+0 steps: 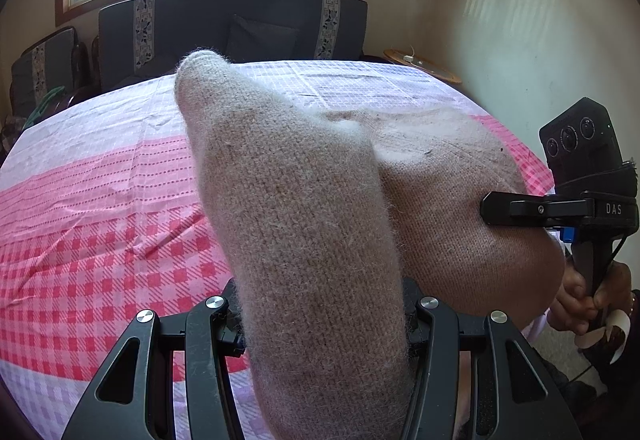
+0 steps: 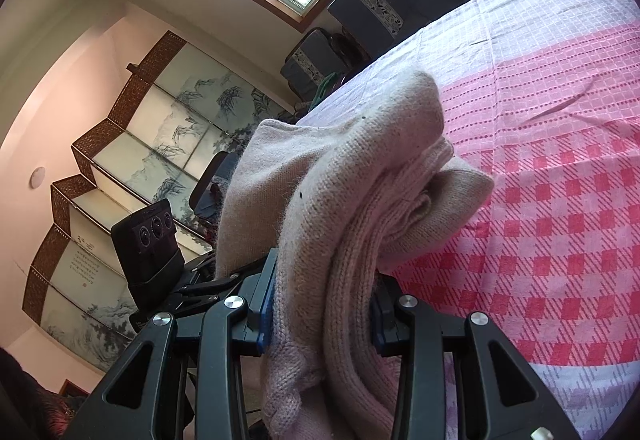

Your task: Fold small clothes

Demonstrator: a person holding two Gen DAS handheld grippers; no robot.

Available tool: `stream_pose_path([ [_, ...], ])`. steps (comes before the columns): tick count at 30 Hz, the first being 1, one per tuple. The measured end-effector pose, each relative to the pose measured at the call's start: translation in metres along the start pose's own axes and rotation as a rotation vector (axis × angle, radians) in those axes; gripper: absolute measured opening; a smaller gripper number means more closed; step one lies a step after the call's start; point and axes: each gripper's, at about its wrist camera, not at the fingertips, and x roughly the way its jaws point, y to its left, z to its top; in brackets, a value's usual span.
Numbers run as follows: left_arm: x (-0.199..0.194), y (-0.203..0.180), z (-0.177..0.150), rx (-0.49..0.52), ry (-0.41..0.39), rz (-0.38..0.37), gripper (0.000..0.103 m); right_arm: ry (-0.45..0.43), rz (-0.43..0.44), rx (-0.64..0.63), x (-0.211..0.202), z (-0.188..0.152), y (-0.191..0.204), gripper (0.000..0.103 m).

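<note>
I have the left gripper clenched on the beige knit garment; a thick fold of it runs up between the jaws and stands out ahead of them, above the pink checked cloth. My right gripper is likewise clamped on the same knit, which bunches between its jaws and spills forward and to their right, its far end touching the cloth. From the left camera I see the right gripper side-on to the right of my jaws, its fingers pressed into the fabric.
</note>
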Motion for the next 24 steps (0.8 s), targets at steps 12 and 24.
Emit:
stream_pose_path([
  [12, 0.003, 0.000, 0.000, 0.003, -0.003, 0.002, 0.052, -0.002, -0.002, 0.002, -0.001, 0.001, -0.001, 0.035],
  [24, 0.012, 0.000, -0.002, -0.003, 0.020, 0.002, 0.052, 0.003, -0.010, 0.020, -0.003, -0.002, -0.005, 0.035],
])
